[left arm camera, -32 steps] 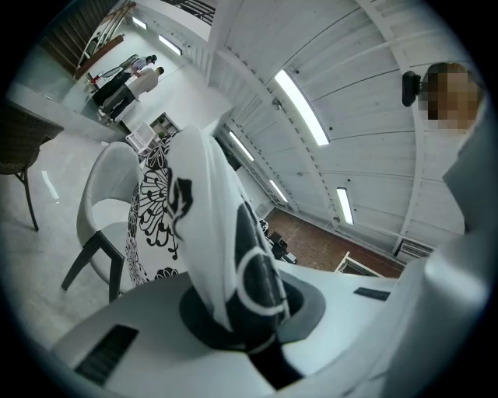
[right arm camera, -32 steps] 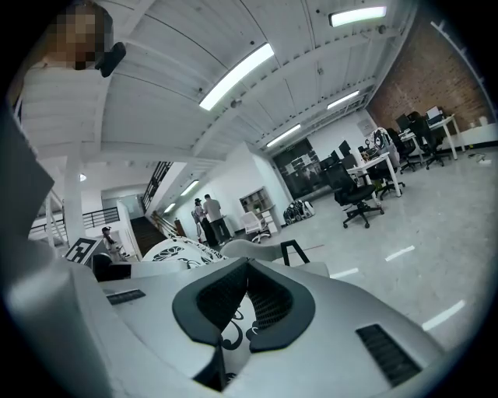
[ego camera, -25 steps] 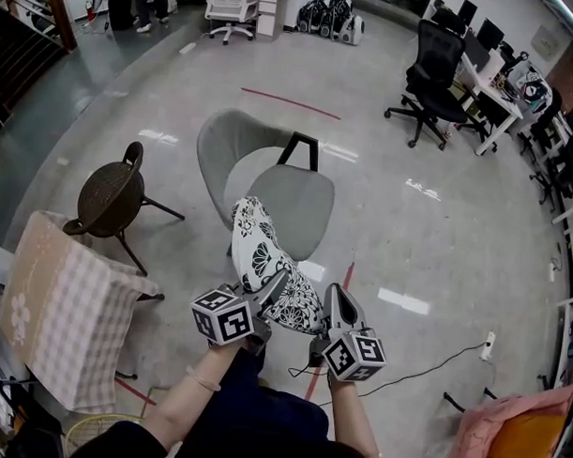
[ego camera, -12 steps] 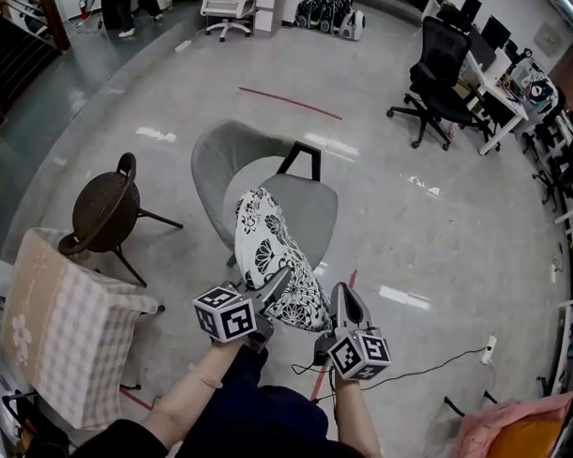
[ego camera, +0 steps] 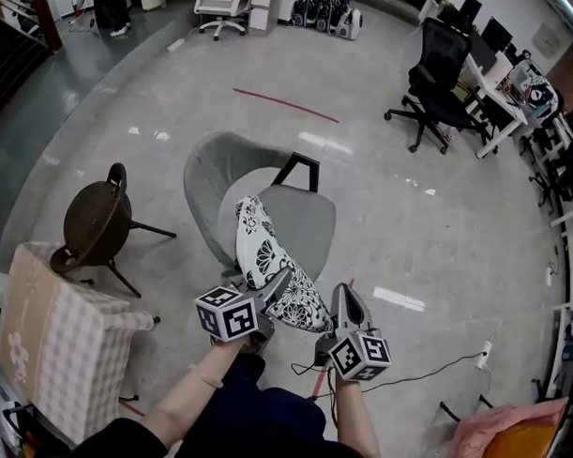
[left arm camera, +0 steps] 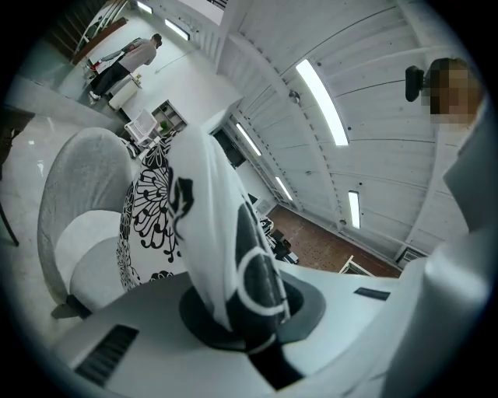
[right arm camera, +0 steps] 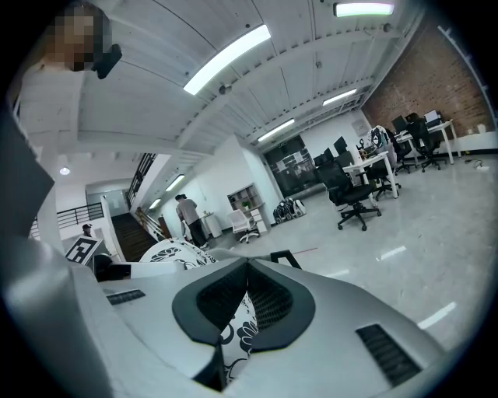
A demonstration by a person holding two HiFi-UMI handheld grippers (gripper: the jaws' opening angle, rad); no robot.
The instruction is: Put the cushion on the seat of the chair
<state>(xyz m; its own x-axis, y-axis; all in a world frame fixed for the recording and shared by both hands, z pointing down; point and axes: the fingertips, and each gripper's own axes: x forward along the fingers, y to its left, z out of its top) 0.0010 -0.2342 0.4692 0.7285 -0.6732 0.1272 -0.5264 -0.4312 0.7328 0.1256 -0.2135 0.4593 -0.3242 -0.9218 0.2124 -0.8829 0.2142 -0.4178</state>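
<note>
1. The jaws of the left gripper (left arm camera: 247, 315) are shut to a narrow gap on a fold of the white cushion with black floral print (left arm camera: 194, 194), which is pinched at its near edge.
2. The jaws of the right gripper (right arm camera: 247, 305) are likewise clamped on that near edge, a little to the right. Printed fabric is seen trapped between them.
3. From the two grips the cushion (ego camera: 274, 260) is carried standing on edge. It runs away from the left gripper (ego camera: 281, 278) and the right gripper (ego camera: 344, 293) toward the grey fabric-covered shell chair with black frame (ego camera: 213, 174).
4. The cushion's far end lies over the front part of the chair's seat (ego camera: 304, 215), while its gripped end hangs out beyond the chair's front edge. Whether the seat is touched cannot be determined.
5. The step in hand is judged to be the approach to the chair. The cushion is not yet laid down.
6. The next move is judged to call for the cushion to be brought further over the seat, tipped flat and lowered. Both grips would then be released together.
</note>
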